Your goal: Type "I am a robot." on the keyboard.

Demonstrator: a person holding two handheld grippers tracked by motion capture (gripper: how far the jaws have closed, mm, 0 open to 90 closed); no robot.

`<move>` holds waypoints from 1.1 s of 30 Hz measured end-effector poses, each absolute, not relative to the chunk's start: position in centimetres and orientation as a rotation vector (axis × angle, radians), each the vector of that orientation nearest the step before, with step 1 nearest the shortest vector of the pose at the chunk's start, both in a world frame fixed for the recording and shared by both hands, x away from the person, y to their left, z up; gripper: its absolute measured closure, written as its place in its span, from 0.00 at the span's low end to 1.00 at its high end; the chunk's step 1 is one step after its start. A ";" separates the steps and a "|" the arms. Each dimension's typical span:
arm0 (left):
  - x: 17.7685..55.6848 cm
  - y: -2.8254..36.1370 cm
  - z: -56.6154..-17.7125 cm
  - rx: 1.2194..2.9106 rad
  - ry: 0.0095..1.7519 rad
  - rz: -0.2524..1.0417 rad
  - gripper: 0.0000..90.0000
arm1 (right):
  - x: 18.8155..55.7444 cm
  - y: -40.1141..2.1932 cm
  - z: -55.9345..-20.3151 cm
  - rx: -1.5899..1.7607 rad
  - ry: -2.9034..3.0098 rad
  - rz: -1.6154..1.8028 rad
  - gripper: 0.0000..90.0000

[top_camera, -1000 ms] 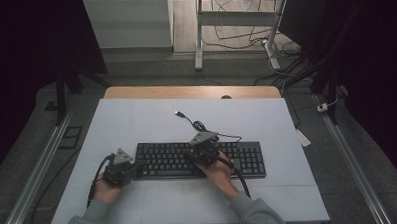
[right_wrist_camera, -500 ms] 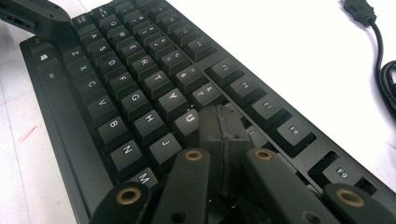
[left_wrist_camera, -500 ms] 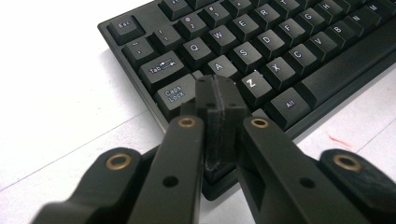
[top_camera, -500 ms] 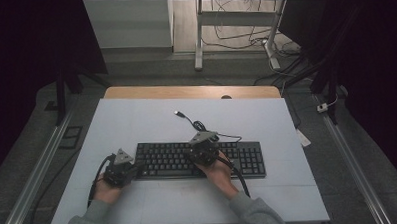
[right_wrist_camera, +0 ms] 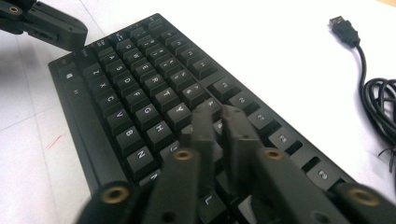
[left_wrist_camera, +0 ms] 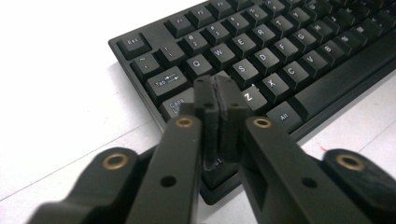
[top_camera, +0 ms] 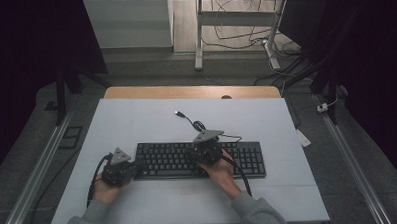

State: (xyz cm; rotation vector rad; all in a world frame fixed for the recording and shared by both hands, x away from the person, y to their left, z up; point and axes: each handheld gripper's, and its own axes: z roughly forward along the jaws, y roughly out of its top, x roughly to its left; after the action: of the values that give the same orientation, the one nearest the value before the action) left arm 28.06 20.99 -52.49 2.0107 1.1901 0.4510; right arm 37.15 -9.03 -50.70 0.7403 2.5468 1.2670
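i see the keyboard point(top_camera: 200, 159) lying lengthwise across the white table point(top_camera: 136, 119). my left gripper point(left_wrist_camera: 218, 95), jaws pressed together, sits over its left-end keys; my right gripper point(right_wrist_camera: 219, 122), jaws just parting slightly, hovers mid-keyboard, holding nothing, nearer the middle letters.

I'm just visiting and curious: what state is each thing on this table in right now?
Keyboard: flat on the table, cable attached.
USB plug: unplugged, lying loose on the table.
Cable: partly coiled beside the keyboard.
Left gripper: shut, tips over the keys near A, holding nothing.
Right gripper: a narrow gap between the jaws, holding nothing, tips over the middle keys.
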 end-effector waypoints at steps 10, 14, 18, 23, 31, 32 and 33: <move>27.9 21.4 -52.2 1.954 1.198 0.454 0.70 | 36.9 -10.6 -50.1 0.744 2.551 1.323 0.66; 27.8 21.3 -52.1 1.944 1.190 0.456 0.58 | 36.6 -11.7 -49.9 0.738 2.553 1.332 0.59; 27.8 21.3 -52.0 1.937 1.205 0.457 0.46 | 36.4 -12.7 -49.6 0.745 2.543 1.343 0.55; 27.8 21.4 -51.9 1.933 1.213 0.444 0.41 | 36.1 -13.9 -49.5 0.757 2.529 1.349 0.53; 27.9 21.8 -51.8 1.919 1.209 0.417 0.34 | 35.7 -16.2 -49.6 0.786 2.514 1.344 0.52; 27.9 21.9 -51.7 1.919 1.204 0.415 0.34 | 35.5 -16.8 -49.6 0.792 2.508 1.345 0.52; 27.9 21.9 -51.7 1.918 1.199 0.411 0.34 | 35.5 -17.0 -49.6 0.793 2.507 1.341 0.52</move>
State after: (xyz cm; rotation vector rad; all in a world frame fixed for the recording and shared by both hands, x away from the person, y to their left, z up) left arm 27.85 21.88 -51.68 1.9177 1.1993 0.4110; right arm 35.48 -16.95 -49.59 0.7928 2.5070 1.3413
